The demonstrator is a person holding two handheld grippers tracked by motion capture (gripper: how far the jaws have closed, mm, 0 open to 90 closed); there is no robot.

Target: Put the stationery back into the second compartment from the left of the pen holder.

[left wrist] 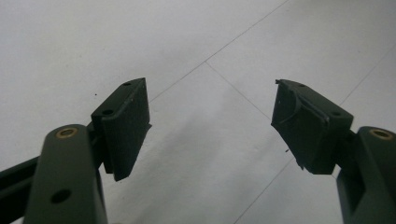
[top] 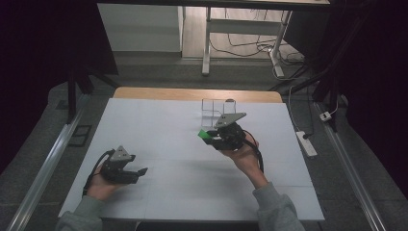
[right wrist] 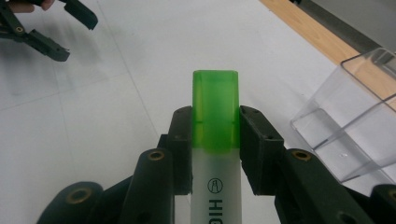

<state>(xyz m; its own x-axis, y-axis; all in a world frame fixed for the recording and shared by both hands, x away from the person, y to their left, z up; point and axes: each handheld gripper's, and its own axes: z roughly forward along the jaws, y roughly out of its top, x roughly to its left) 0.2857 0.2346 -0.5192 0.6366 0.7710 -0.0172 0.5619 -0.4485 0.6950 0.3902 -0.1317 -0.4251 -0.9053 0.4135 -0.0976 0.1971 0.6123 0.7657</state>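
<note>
Green plastic marks the cap of a highlighter (right wrist: pixel 215 109), which is clamped between the two black pads of the right gripper (right wrist: pixel 215 144); the pads are pressed against the band where the green cap meets the frosted white barrel, and the cap end juts out beyond them. Black lettering is seen on the barrel, cut off at the bottom edge of the right gripper view. In the high view the right gripper (top: pixel 210 137) is held above the white table (top: pixel 159 125), right of the middle, with the green tip of the highlighter (top: pixel 205 135) pointed leftward. A clear plastic box (top: pixel 217 112) is seen just beyond it, near the table's far wooden edge (top: pixel 192 94), and appears open-topped and divided inside. The left gripper (top: pixel 140 172) is held low over the near left part of the table, well apart from the highlighter; its jaws are spread wide, with nothing between the pads (left wrist: pixel 126 128).
</note>
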